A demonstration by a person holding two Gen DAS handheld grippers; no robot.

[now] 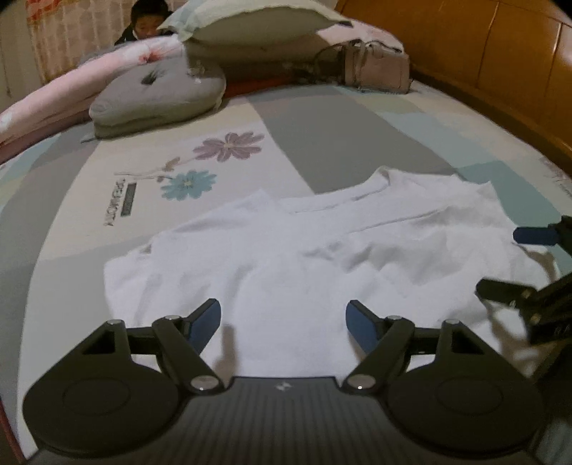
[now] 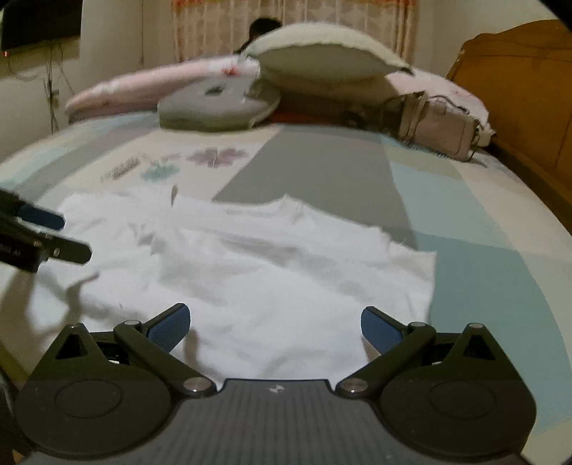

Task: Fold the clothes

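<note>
Left tool [image 1: 283, 323]: released, jaws spread wide, nothing between the blue pads [image 1: 205, 325], poised over the near hem of the white T-shirt [image 1: 304, 257]. Right tool [image 2: 275, 327]: released at its widest, pads clear of cloth, likewise above the hem; in the left view it enters at 3 o'clock.

The T-shirt lies spread and rumpled on the bed [image 1: 339, 136], neckline toward 12 o'clock, one sleeve at 10 o'clock, its straight side edge [image 2: 430, 282] at 3 o'clock in the right view. Open bedsheet surrounds the shirt at 9, 12 and 3 o'clock.

Farther out, at 12 o'clock: a grey cushion [image 1: 157, 96], a pale pillow [image 1: 257, 25], a pink quilt [image 1: 71, 89] and a handbag [image 1: 375, 68]. The wooden bed frame [image 1: 500, 57] bounds the bed at 2 o'clock. A person [image 1: 146, 21] shows behind the bedding.
</note>
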